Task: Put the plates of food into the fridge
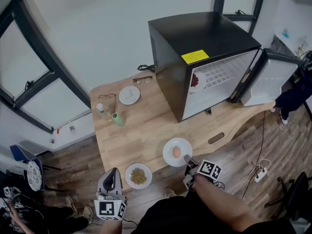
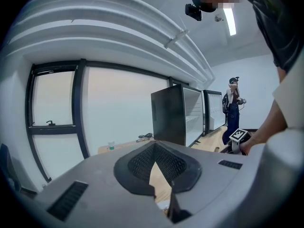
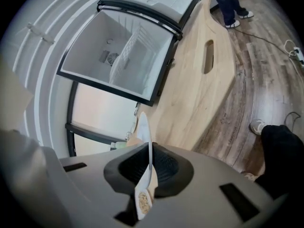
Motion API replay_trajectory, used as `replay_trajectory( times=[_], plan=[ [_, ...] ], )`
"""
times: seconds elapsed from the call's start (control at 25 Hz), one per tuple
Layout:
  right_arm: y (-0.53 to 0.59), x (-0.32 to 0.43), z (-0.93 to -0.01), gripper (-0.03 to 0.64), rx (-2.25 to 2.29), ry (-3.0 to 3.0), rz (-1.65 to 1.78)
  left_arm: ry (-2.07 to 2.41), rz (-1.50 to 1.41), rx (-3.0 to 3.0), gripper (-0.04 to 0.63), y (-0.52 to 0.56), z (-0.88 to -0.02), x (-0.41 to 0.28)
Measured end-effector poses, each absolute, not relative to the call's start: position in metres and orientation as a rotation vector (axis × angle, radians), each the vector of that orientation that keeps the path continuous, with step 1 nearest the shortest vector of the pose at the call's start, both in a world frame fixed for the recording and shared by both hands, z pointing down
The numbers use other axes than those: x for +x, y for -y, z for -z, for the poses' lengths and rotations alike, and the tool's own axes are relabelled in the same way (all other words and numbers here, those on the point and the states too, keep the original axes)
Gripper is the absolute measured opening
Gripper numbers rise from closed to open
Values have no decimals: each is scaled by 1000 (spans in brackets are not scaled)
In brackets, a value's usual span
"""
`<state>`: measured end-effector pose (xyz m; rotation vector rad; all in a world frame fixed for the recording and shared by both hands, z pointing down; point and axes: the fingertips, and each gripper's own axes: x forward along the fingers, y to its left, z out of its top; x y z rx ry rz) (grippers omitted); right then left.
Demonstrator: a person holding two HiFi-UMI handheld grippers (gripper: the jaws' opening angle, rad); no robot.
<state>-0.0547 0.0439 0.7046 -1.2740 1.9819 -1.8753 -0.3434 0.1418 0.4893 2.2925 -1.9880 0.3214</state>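
step in hand, as judged: pickup of one plate for the fridge (image 1: 204,57). right claw (image 1: 187,160) clenched on the rim of the plate with orange food (image 1: 175,151), at 5 o'clock on the surface (image 1: 146,130). left claw (image 1: 113,172) closed and empty, just beside the plate of grains (image 1: 138,175) at 6 o'clock. next move calls for a level lift and carry toward 1 o'clock, through the open door (image 1: 270,79), onto a shelf.
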Motion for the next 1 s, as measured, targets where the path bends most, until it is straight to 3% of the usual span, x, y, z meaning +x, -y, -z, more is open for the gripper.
replay_trajectory(
  times=[1.0],
  plan=[
    [101,112,-597,34,-1290,-1983,1652,1888,-162,2457,3,30,-441,-206]
  ],
)
